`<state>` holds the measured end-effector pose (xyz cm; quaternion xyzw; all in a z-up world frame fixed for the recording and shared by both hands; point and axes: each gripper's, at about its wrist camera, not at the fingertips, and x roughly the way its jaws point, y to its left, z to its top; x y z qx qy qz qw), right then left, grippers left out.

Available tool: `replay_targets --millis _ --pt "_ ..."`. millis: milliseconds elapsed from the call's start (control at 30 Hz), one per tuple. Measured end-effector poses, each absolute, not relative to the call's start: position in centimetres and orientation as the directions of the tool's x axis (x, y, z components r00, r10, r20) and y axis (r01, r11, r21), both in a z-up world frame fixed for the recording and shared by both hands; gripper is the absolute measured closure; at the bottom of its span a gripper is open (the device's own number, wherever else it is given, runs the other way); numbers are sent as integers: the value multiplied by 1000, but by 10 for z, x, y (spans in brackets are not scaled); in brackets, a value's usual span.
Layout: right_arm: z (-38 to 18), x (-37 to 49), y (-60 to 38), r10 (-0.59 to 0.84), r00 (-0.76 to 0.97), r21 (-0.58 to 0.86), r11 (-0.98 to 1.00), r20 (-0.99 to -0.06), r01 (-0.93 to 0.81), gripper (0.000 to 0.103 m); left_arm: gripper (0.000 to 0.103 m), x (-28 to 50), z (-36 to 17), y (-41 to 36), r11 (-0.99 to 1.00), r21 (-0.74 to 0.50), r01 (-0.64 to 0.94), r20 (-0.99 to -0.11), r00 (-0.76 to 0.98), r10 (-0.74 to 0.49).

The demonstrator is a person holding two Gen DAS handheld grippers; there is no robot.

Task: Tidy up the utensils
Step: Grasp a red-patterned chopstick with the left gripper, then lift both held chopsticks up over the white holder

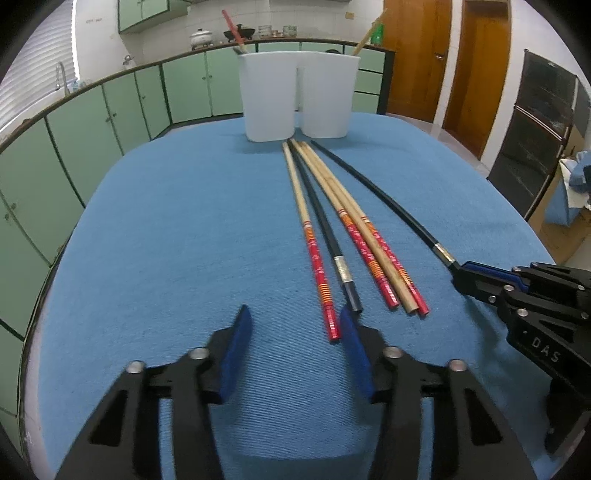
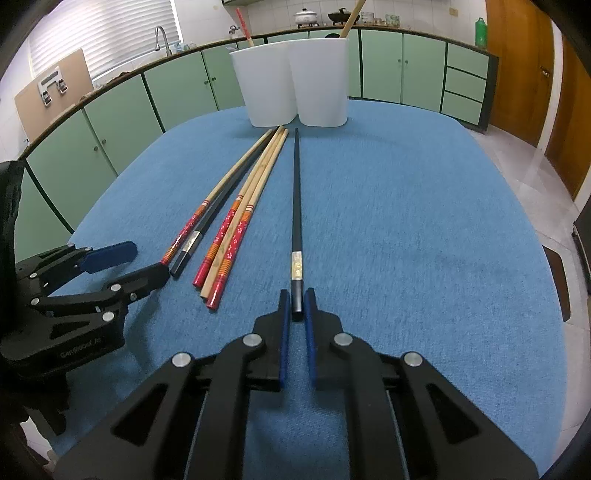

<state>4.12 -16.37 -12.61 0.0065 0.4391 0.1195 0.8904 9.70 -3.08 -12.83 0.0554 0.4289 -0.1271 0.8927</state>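
My right gripper (image 2: 296, 306) is pinching the near, thick end of a single black chopstick (image 2: 296, 192), the blue pads pressed in on either side of it just below its silver band. I take it at the butt so the thin tip points away toward the two white holders (image 2: 291, 85) at the far edge of the blue table (image 2: 424, 221); from there I judge I can lift and tip it into a cup tip-down. It lies apart from the rest, to their right, so nothing else gets dragged along.

My left gripper (image 1: 295, 332) is spread wide and holds nothing, hovering low at the near ends of the remaining bundle (image 1: 332, 229): a second black chopstick (image 1: 325, 229), and four bamboo ones, three with red patterned handles and one plain, lying side by side and fanning toward me. Its right pad sits just beside the black chopstick's butt, which looks like my next pick there.

Each holder already has a stick standing in it: a red-handled one (image 1: 232, 27) in the left cup, a bamboo end (image 1: 367, 35) in the right. Sorting has only started, I'd say; six pieces are still on the cloth.
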Motion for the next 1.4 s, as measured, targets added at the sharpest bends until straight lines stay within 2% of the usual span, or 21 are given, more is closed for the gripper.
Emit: replay_targets --millis 33,133,167,500,1033,1400 --pt "-126 41 -164 219 586 116 971 -780 -207 95 74 97 -128 -33 959 -10 282 -778 600 -185" --pt "-126 41 -163 214 589 109 972 -780 -209 97 94 97 -128 -39 948 -19 317 -777 592 -214" --pt "-126 41 -163 214 590 109 972 -779 -209 97 96 96 -128 -40 947 -18 320 -777 592 -215" --pt "-108 35 -165 210 635 86 972 -744 -220 97 96 92 -108 -31 953 -27 300 -740 635 -221" --pt "-9 41 -186 260 759 97 962 -597 -254 97 97 82 2 -16 956 -8 292 -516 818 -254" --pt "54 68 -190 303 797 85 949 -522 -305 97 97 106 42 -19 944 4 331 -435 850 -297"
